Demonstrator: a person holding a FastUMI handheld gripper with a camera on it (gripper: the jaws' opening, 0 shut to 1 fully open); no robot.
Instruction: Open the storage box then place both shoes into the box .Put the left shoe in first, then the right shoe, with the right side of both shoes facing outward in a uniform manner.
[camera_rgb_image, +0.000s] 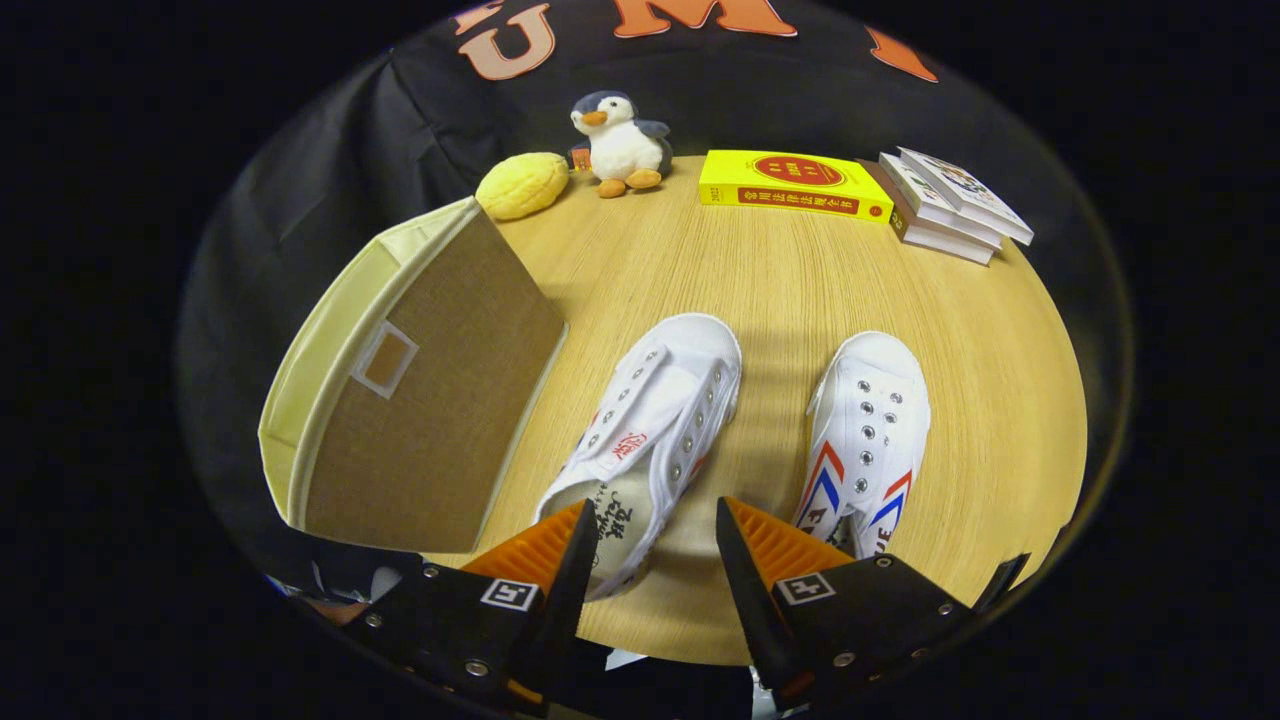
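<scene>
Jaws (650, 545) open, left shoe (650, 425) heel between them

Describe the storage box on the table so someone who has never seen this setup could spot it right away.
Start from the round wooden table. The storage box stands at its edge, beside the white shoe whose heel sits between the fingers of the open gripper, with a yellow plush beyond it. It is the biggest thing there, brown fabric with cream trim and a small label window, its lid closed.
</scene>
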